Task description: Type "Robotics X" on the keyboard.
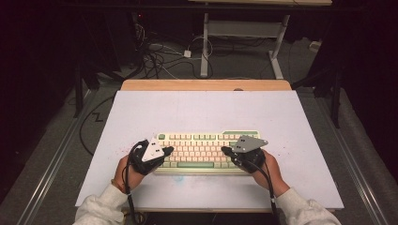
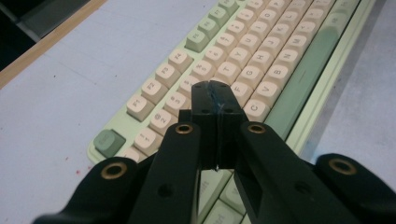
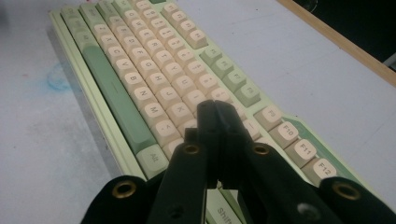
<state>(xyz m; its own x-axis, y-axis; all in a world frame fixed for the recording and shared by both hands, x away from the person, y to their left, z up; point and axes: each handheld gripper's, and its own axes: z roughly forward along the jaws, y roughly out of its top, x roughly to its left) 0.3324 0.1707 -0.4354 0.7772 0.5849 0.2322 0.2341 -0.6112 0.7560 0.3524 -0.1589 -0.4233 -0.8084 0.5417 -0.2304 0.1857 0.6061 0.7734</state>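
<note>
Cream and sage-green plastic keyboard (image 1: pixel 201 152) sits on the white bench (image 1: pixel 141 112), between my two claws. Left claw (image 1: pixel 167 150) is over the keyboard's left end, right claw (image 1: pixel 225 150) over its right end, tips pointing inward at each other. Both claws are pinched fully closed, nothing held between the jaws.

In the left gripper view my left claw (image 2: pixel 215 91) has its closed tip just above the letter rows, cream keys (image 2: pixel 233 70) directly ahead and the long green space bar (image 2: pixel 308 70) off to its right. Can't tell if the tip touches a key or hovers. In the right gripper view my right claw (image 3: pixel 215 109) is over the right-hand letter keys, the F-row keys (image 3: pixel 285 133) to its right and the space bar (image 3: pixel 112 88) to its left. Contact is unclear there too.

Looks like key pressing with closed tips. Risks from here:
- The closed tip is wider than a gap between keys, so a slightly off descent could press two neighbours at once.
- An angled push could slide the tip off a rounded keycap.
- Sideways force could shove the keyboard across the smooth bench, since nothing pins it.
- The claws sit close along the same rows, so moving both inward could knock them together.
</note>
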